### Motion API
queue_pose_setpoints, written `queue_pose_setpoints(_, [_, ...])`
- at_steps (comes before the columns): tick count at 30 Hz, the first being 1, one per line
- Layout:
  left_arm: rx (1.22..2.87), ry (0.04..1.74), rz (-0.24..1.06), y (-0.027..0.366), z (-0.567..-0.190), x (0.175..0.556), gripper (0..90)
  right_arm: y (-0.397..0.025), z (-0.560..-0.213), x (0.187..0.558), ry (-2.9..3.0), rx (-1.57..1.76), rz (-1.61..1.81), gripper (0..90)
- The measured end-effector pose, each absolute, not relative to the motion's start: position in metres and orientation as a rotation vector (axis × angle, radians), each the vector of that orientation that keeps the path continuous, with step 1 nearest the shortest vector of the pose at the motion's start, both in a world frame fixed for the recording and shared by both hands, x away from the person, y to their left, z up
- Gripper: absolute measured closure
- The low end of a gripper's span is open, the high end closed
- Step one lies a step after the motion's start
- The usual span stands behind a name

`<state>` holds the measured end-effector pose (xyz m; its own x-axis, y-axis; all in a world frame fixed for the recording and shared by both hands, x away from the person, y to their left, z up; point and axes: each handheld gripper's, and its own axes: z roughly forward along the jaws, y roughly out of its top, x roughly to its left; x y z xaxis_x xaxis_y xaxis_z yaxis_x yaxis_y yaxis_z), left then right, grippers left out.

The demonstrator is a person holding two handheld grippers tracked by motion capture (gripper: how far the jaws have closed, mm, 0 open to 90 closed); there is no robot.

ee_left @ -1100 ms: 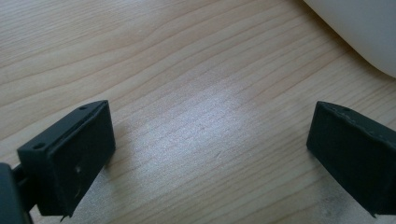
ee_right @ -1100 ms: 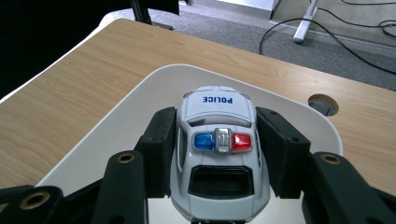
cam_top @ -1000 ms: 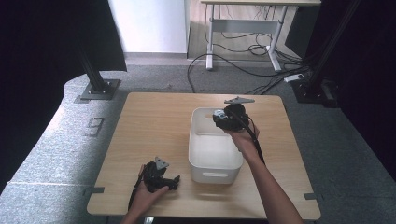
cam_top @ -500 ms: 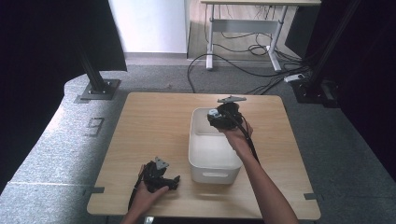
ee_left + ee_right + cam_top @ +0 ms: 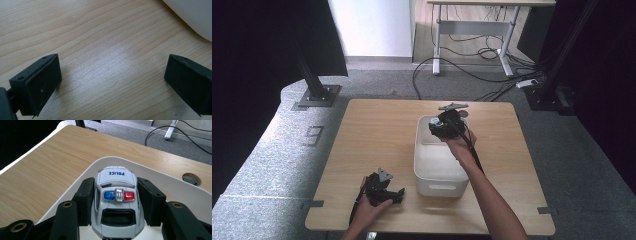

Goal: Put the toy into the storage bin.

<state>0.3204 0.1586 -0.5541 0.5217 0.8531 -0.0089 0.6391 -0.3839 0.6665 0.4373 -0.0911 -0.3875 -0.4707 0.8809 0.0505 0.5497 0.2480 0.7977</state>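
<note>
Right gripper view: right gripper [image 5: 117, 202] pinches the police car [image 5: 117, 195] above the bin [image 5: 175, 185], unreleased; left gripper [image 5: 112, 82] spread, idle.

Black left gripper [image 5: 399, 192], black right gripper [image 5: 116, 202], screw holes, trailing cables

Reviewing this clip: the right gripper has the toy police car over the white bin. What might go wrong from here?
1. The right gripper clamps the police car only by its smooth sides; it may slip and drop.
2. The car hangs near the far rim of the bin, so a release here might strike the rim or land on the table.
3. The open left gripper lies close beside the bin and might nudge it.
</note>
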Motion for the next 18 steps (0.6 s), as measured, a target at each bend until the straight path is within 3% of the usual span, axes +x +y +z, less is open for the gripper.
queue_pose_setpoints(18, [2.147, 1.208, 0.451, 0.159, -0.554, 0.32, 1.0, -0.079, -0.381, 0.447, 2.118, 1.3, 1.085, 50.3])
